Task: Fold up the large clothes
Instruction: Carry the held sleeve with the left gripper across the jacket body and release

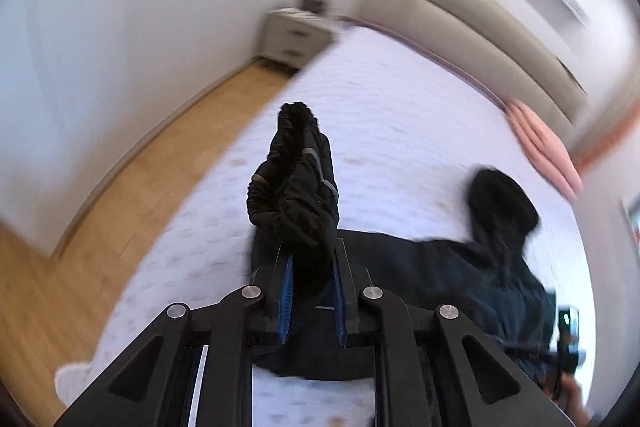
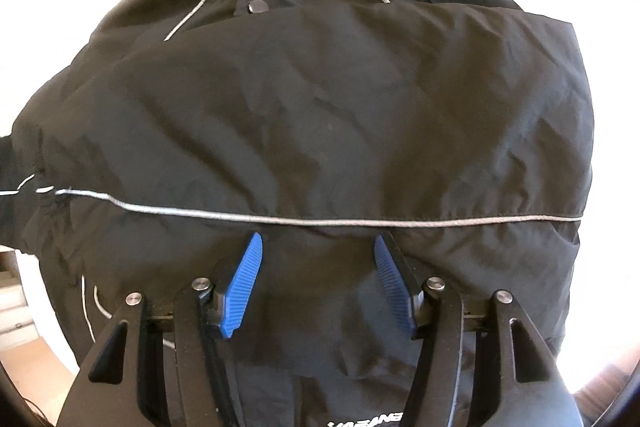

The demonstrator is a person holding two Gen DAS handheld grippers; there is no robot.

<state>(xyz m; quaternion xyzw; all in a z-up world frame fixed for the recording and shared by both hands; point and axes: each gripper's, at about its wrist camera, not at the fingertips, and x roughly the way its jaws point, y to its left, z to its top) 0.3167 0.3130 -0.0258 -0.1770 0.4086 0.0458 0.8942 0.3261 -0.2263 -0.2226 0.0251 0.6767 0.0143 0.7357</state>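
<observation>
- A bedroom in a home — a wide bed (image 1: 400, 99) with a pale patterned cover fills most of the left wrist view.
- A padded beige headboard (image 1: 472, 27) runs along the wall behind it.
- A white bedside cabinet (image 1: 294, 37) with drawers stands in the corner.
- Pink pillows (image 1: 544, 147) lie near the headboard.
- Light wooden floor (image 1: 132, 187), plain white walls (image 1: 120, 7).

We see a white wall (image 1: 120, 7), wooden floor (image 1: 132, 179), a pale nightstand (image 1: 294, 35) and a beige padded headboard (image 1: 460, 23) behind the bed (image 1: 400, 115).
</observation>
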